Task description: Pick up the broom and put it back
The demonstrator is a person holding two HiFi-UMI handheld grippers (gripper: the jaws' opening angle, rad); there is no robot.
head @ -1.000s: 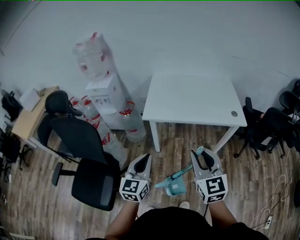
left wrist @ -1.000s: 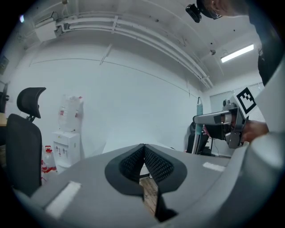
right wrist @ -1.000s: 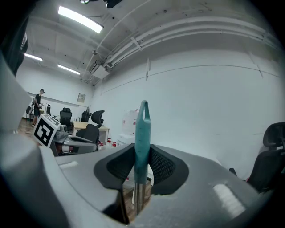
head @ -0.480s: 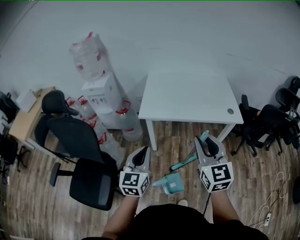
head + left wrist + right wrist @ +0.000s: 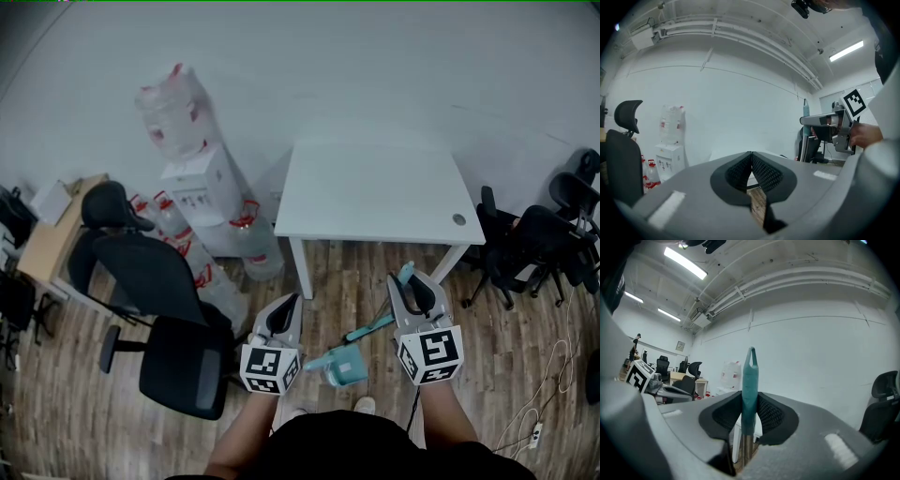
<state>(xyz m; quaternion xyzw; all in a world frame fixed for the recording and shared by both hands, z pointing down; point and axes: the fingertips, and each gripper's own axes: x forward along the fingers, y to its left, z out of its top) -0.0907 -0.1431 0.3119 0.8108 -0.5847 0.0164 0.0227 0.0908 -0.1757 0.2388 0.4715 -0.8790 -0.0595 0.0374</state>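
The broom has a teal grip on a metal pole, and its pole slants down to a teal head hanging just above the wood floor in front of me. My right gripper is shut on the grip a little below its looped top, which stands upright between the pads. My left gripper is shut with nothing in it, left of the broom head and apart from it. Its pads meet in the left gripper view, where the right gripper and the broom's top show at right.
A white table stands ahead against the wall. A water dispenser with several bottles is to its left. A black office chair is close on my left, more chairs on the right. A wooden desk is far left; a power strip lies on the floor.
My right gripper has lifted the broom a little and carried it slightly toward the table; the broom head rose with it. The left gripper has stayed shut and nearly still.
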